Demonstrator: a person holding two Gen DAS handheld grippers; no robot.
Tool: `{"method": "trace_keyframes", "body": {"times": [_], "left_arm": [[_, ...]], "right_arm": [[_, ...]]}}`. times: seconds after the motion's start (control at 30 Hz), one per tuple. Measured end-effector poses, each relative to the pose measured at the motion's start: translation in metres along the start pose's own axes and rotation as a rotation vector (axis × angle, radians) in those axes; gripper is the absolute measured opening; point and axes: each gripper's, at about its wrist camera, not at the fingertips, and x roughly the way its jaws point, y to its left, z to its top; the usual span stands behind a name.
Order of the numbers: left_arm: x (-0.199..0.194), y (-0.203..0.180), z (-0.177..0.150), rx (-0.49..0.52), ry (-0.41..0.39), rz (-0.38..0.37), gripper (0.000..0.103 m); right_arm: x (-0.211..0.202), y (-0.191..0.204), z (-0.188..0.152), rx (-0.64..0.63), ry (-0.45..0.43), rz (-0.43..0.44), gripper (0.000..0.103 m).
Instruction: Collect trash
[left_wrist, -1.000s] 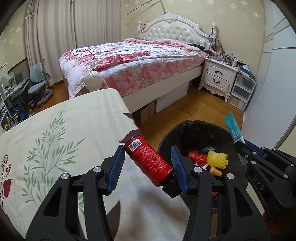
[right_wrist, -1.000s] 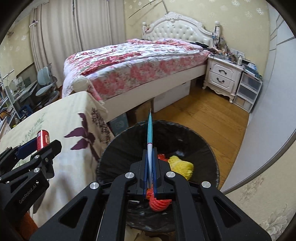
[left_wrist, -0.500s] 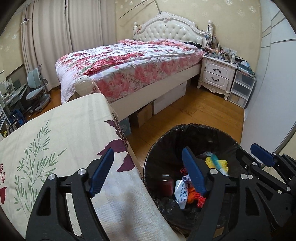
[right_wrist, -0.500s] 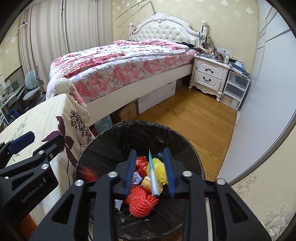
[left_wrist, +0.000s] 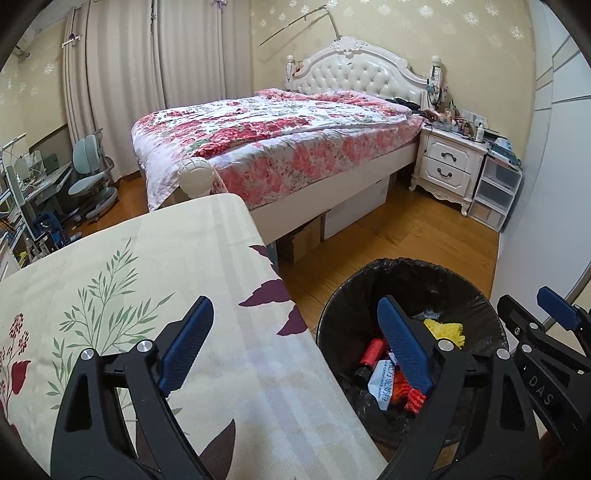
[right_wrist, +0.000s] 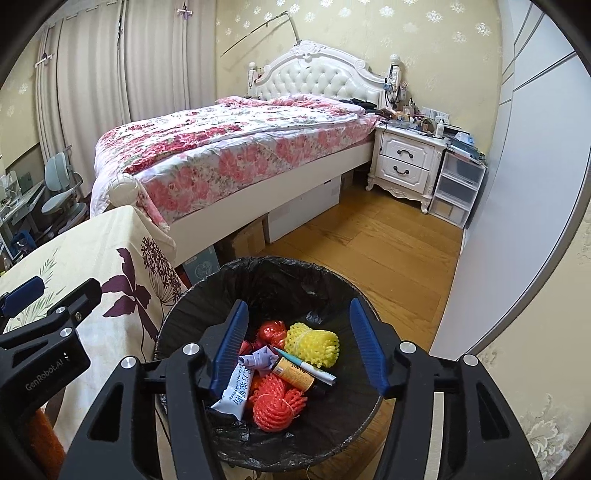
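A black-lined trash bin (left_wrist: 406, 269) stands on the floor beside a table with a floral cloth (left_wrist: 166, 258). My left gripper (left_wrist: 293, 306) hovers over the table's edge and the bin's rim. Its jaws are opening and nothing is between them. My right gripper (right_wrist: 299, 306) hangs right above the bin (right_wrist: 280, 266), jaws opening, also with nothing between them. Inside the bin lie a red can (left_wrist: 371, 350), a teal tube (right_wrist: 306, 365), a yellow foam net (right_wrist: 314, 343), a red foam net (right_wrist: 277, 404) and a white packet (right_wrist: 236, 391).
A bed with a floral quilt (left_wrist: 277, 147) stands behind, with cardboard boxes (left_wrist: 303, 240) under it. A white nightstand (left_wrist: 448, 166) and plastic drawers (left_wrist: 496, 192) line the back right. A desk chair (left_wrist: 88, 177) is far left. A pale wardrobe wall (right_wrist: 517, 221) runs along the right.
The left jaws spread and the red can fell from them into the bin. The right jaws opened and let the teal tube drop onto the trash in the bin.
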Motion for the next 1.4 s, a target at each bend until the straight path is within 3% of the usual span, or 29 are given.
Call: {"method": "trace_keyframes", "body": {"times": [0.57,1.4], "left_arm": [[-0.047,0.028,-0.02,-0.032,-0.026,0.024,0.091],[-0.066,0.041,-0.027,-0.047,-0.048,0.039,0.091]], "right_arm": [[-0.038,0.01,-0.013,-0.016,-0.043,0.012,0.065],[-0.05,0.007,-0.017,-0.009,-0.056,0.01,0.066]]}}
